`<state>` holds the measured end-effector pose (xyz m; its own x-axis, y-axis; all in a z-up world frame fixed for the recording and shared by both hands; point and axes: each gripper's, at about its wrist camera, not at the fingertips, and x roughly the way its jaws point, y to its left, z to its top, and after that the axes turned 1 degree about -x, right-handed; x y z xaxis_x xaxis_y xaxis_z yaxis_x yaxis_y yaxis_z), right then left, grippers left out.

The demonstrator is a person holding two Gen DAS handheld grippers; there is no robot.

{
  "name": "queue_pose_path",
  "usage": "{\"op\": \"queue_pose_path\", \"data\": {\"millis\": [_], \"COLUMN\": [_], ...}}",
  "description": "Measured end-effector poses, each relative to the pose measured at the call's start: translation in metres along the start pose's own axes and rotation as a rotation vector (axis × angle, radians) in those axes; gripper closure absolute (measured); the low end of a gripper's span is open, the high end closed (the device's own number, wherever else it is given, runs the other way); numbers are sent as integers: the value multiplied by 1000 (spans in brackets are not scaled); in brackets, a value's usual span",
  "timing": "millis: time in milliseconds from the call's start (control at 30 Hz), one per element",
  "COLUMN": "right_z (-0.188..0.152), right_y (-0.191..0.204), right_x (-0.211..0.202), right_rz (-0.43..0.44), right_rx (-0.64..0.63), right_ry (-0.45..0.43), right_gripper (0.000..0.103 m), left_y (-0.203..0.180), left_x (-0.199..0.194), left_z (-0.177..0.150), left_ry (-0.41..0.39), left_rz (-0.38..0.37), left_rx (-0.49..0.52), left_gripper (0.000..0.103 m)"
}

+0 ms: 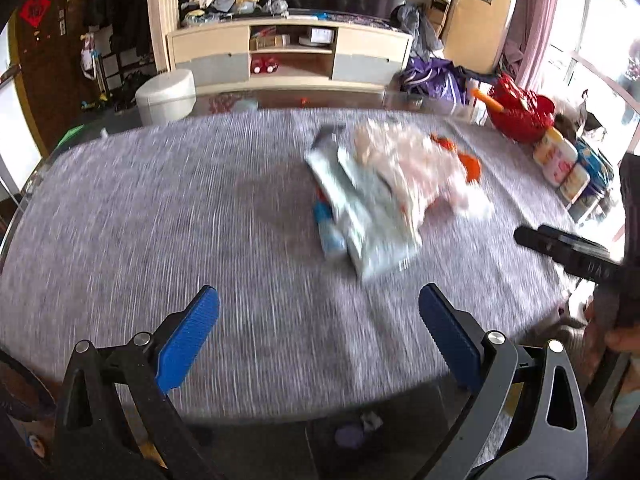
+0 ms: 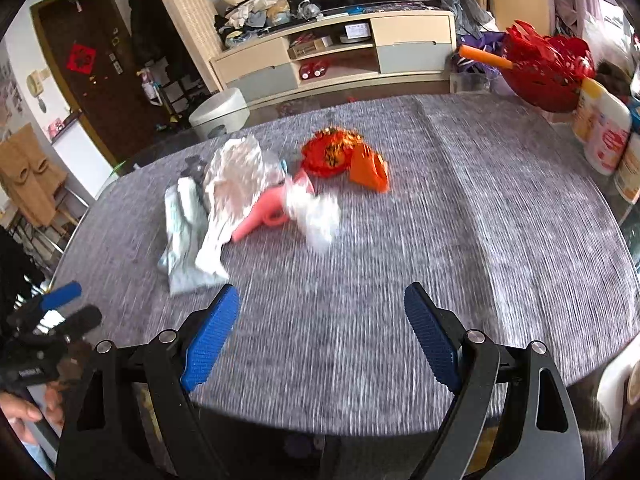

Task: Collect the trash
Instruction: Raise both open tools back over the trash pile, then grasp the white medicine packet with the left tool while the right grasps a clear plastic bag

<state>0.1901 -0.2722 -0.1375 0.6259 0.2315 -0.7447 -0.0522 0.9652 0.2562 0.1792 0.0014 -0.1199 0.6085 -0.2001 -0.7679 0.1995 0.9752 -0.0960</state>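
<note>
A heap of trash lies mid-table on the grey cloth [image 1: 160,208]: flat silvery packets [image 1: 360,216] [image 2: 182,224], a crumpled clear plastic bag [image 1: 416,160] [image 2: 240,184], a pink plastic piece [image 2: 264,212], a white wad [image 2: 320,216], a red-gold foil wrapper [image 2: 330,152] and an orange piece [image 2: 370,170]. My left gripper [image 1: 318,320] hovers open over the near edge, short of the heap, nothing between its blue pads. My right gripper [image 2: 320,318] is open too, empty, near the packets' front end. Both views are motion-blurred.
A red basket [image 1: 520,114] [image 2: 548,68] and several white tubs [image 1: 560,164] [image 2: 604,132] stand along the table's right side. Beyond the table are a white stool [image 1: 166,94] and a TV cabinet [image 1: 288,52]. Each view catches the other gripper at its side edge.
</note>
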Motion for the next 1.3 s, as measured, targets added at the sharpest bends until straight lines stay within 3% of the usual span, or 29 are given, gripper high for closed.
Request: {"op": "queue_pose_path", "data": {"millis": [200, 467, 700, 833, 900, 1000, 1167, 1300], "right_z": [18, 28, 30, 28, 27, 24, 20, 15], "right_y": [0, 2, 4, 3, 4, 5, 6, 11], "right_x": [23, 45, 57, 61, 64, 65, 60, 55], "right_rz": [2, -32, -27, -13, -8, 0, 5, 13], "right_rx": [-3, -35, -62, -68, -72, -77, -84, -95], "right_ry": [-11, -5, 6, 14, 23, 29, 23, 27], "right_gripper": [18, 18, 37, 53, 61, 70, 77, 81], "left_y": [6, 5, 4, 7, 5, 0, -11, -17], "left_x": [28, 65, 96, 104, 105, 106, 101, 92], "left_z": [36, 64, 72, 73, 73, 73, 72, 69], "left_ry": [-13, 4, 36, 42, 35, 35, 27, 19], "left_rz": [-1, -20, -20, -57, -79, -105, -114, -110], "left_rx": [-19, -17, -16, -33, -27, -8, 27, 41], "left_gripper": [9, 19, 28, 47, 51, 68, 92, 95]}}
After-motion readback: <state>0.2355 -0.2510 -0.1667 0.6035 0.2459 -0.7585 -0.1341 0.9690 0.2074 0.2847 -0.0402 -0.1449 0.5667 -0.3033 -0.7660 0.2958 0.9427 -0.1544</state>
